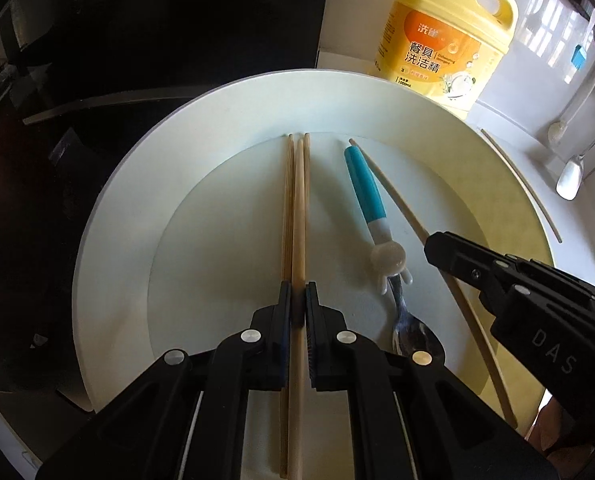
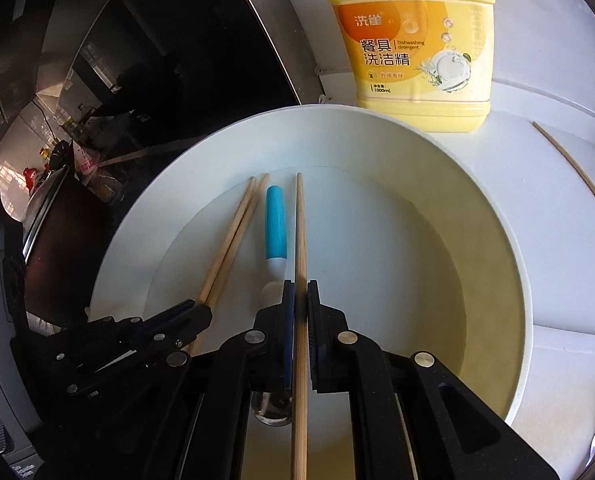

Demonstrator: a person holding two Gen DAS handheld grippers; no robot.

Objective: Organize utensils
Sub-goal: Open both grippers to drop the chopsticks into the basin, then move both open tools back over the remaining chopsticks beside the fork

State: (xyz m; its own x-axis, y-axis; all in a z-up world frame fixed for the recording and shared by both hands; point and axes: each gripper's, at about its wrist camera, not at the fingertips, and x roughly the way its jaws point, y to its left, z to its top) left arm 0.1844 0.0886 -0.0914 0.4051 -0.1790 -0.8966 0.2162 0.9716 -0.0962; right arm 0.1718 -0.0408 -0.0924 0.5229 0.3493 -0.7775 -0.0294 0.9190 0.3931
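Chopsticks are being held by both grippers over the white plate (image 1: 109,216), which serves as landmark. Left gripper (image 1: 298,304) is clamping narrow on a wooden chopstick (image 1: 297,216); a second chopstick (image 1: 286,208) is lying just beside it, touching along its length, and whether it is also pinched I cannot tell. Right gripper (image 2: 300,300) is pinching a single chopstick (image 2: 300,240), fingers (image 2: 287,308) narrow, the stick's far end pointing toward the plate's far rim.

On the plate, between the two held sticks, a blue-handled spoon (image 1: 363,184) is lying with its bowl toward the near rim. Off the plate to the right, a loose chopstick (image 2: 569,168) is resting on the white surface (image 2: 557,264); behind the plate a yellow detergent bottle (image 2: 413,48) is standing.

Risks, as judgement:
- thin round sticks are likely pivoting easily in a narrow pinch; a tilt could swing a tip into the spoon;
- the unclamped neighbour stick could roll away on release;
- grippers are working near each other; a crossing move could knock them together.

Hidden or unclear: near ends of the held sticks are cut off below the fingers; the spoon's bowl is partly covered by the left gripper; the dark area left of the plate is unreadable.
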